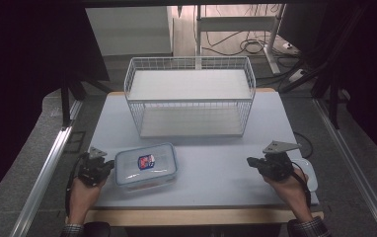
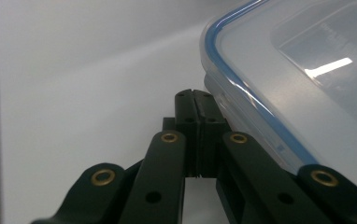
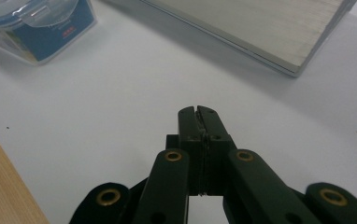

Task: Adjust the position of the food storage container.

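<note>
- The clear food container (image 1: 146, 166), with its blue-sealed lid and a small label on top, lies flat on the pale table (image 1: 216, 158), in front of the white wire basket (image 1: 190, 96) and to that basket's left.
- The wire basket stands upright toward the far side of the table, well apart from the container.
- Your left gripper (image 1: 108, 166) sits just beside the container's left edge. In the left gripper view its jaws are pressed together, nothing between them, with the lid's rim (image 2: 242, 88) close along their right.
- Your right gripper (image 1: 252, 161) rests low over the table, well to the right of the container, pointing toward it. Its jaws are pressed together and empty.
- In the right gripper view the container (image 3: 36, 25) lies beyond the tips, up and left, and the basket's wooden floor (image 3: 270, 28) up and right.
</note>
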